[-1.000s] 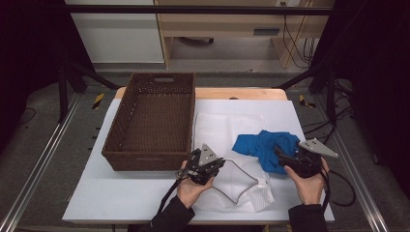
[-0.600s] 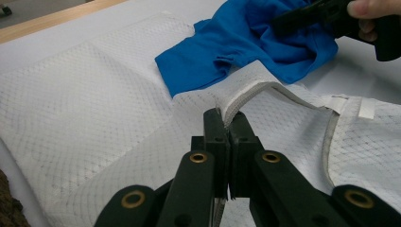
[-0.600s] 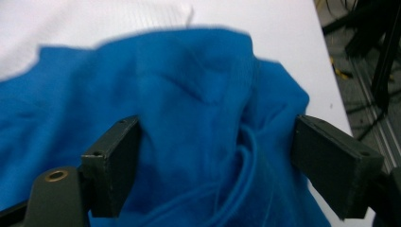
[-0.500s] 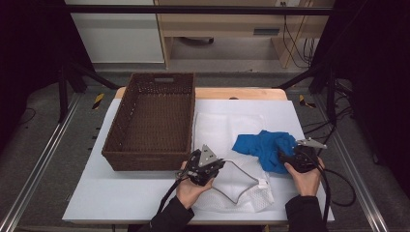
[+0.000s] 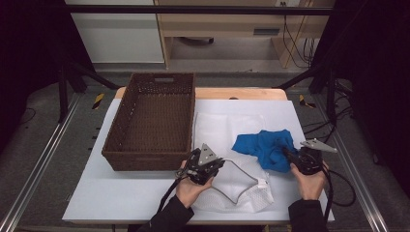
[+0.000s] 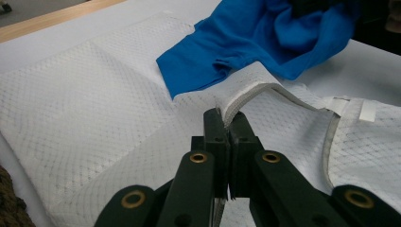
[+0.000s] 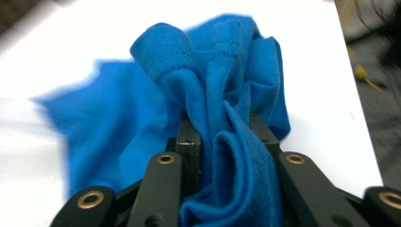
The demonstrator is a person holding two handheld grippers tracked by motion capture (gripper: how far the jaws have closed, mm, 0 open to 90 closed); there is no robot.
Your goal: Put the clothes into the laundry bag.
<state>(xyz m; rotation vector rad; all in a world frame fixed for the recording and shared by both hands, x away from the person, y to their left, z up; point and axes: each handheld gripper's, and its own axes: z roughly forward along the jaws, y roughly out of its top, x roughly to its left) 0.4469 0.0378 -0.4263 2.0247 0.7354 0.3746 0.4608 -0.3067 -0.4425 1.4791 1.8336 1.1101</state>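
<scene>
On a white table (image 5: pixel 121 193) beside a basket (image 5: pixel 150 121), a mesh bag's (image 5: pixel 227 130) rim is pinched by the left gripper (image 6: pixel 229 124); bunched blue cloth (image 7: pixel 213 94) is being closed on by the right gripper (image 7: pixel 224 130).

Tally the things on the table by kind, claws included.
Wicker basket: 1
White mesh bag: 1
Blue cloth: 1
Claws: 2, left claw and right claw
Total: 5

A soft matt blue cloth (image 7: pixel 222 123), a white mesh bag (image 6: pixel 94 118) and a rough woven basket (image 5: pixel 150 121) are seen.
</scene>
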